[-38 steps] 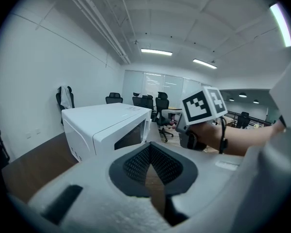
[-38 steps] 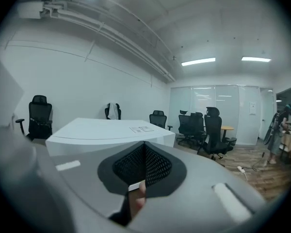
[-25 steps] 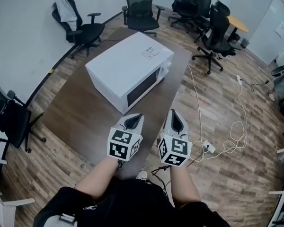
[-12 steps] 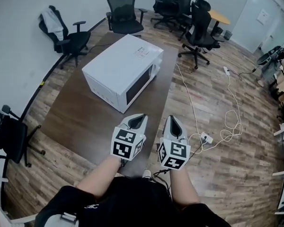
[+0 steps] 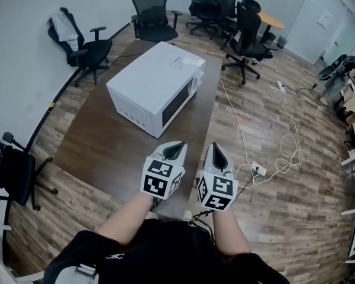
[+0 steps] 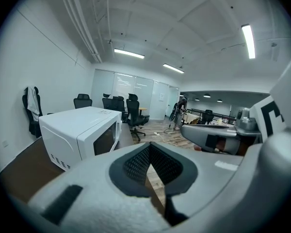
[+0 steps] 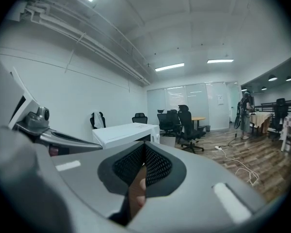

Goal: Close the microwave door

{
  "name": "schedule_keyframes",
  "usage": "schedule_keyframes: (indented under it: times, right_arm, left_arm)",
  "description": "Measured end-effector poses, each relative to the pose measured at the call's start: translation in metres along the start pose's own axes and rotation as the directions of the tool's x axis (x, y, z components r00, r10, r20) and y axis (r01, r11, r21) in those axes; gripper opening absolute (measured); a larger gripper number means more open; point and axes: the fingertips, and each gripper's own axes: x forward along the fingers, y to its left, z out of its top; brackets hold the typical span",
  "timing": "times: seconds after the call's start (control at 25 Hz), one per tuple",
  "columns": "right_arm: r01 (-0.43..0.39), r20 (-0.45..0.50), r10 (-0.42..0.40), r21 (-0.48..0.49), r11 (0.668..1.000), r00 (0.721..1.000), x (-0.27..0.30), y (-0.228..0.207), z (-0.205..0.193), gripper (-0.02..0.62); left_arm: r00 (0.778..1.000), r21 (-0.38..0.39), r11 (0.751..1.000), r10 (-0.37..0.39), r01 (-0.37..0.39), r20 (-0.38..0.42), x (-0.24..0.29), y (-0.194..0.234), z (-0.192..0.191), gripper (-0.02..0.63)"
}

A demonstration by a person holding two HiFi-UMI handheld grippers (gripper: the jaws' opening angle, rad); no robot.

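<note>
A white microwave (image 5: 157, 84) stands on the brown table (image 5: 106, 141), its dark-windowed door flush with the body. It also appears at the left in the left gripper view, microwave (image 6: 80, 135), and further off in the right gripper view, microwave (image 7: 126, 132). My left gripper (image 5: 176, 148) and right gripper (image 5: 216, 149) hover side by side over the table's near edge, well short of the microwave. Both point toward it. The left gripper (image 6: 149, 148) and the right gripper (image 7: 144, 150) are shut with nothing between their jaws.
Black office chairs stand around the table: one with a garment (image 5: 86, 43) at the back left, one (image 5: 151, 13) behind, several (image 5: 248, 31) at the back right, one (image 5: 9, 164) at the left. A white cable and power strip (image 5: 257, 170) lie on the wooden floor at the right.
The view has swung a little and the left gripper has edged up and right in the head view. Both grippers stay shut. The microwave has not moved.
</note>
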Motion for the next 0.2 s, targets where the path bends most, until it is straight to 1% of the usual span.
schedule_keyframes:
  times: [0.2]
  right_arm:
    - [-0.007,0.013,0.007,-0.022,1.000,1.000,0.0021,0.0115,0.0047,0.008]
  left_arm:
    - [1.000,0.007,1.000,0.001,-0.001,0.010,-0.0070,0.0077,0.0017,0.011]
